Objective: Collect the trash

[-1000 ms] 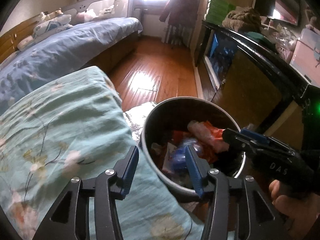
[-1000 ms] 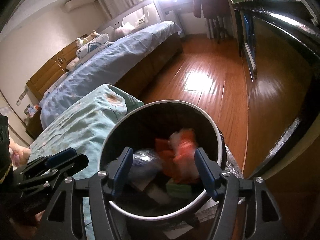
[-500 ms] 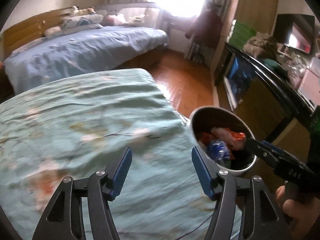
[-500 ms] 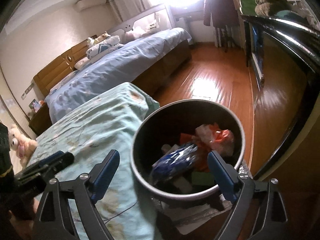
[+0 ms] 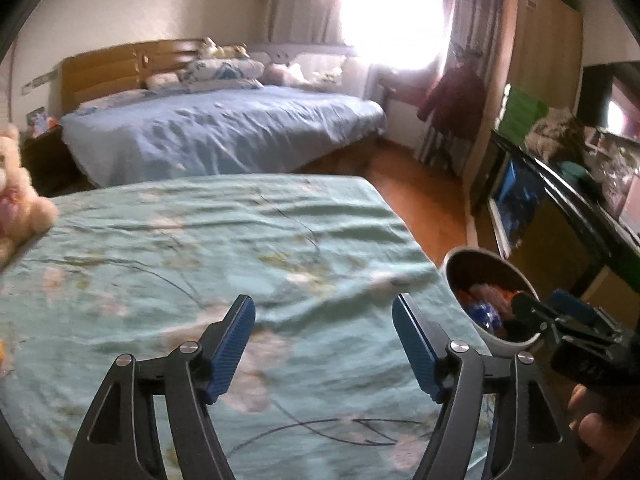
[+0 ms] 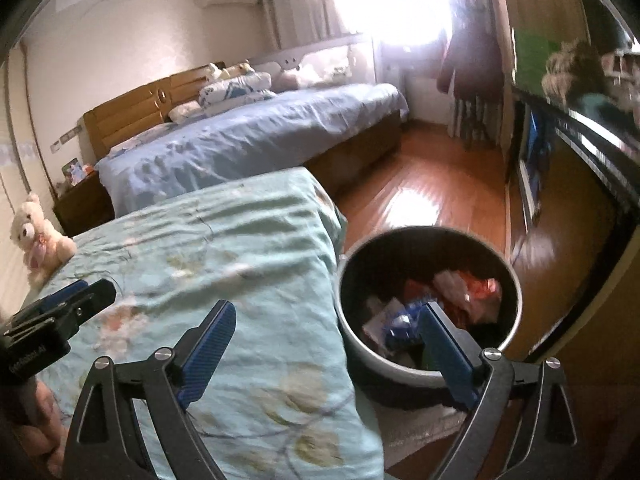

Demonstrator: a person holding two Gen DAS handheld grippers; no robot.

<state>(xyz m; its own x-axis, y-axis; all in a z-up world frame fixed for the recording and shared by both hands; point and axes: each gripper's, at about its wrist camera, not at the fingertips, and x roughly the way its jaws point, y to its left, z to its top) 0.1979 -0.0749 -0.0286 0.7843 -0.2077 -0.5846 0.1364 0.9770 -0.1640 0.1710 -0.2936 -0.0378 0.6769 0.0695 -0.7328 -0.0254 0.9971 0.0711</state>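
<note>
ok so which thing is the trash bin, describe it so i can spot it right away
Find the bed with the mint floral cover. On the wooden floor at its right-hand corner stands the trash bin. It is the only round, open container there, pale outside, dark inside, with red and blue wrappers in it.

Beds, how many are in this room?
2. One bed with a green flowery cover is close by, beside the bin. The other bed, with a blue cover, is behind it, toward the window. None seems hidden.
</note>
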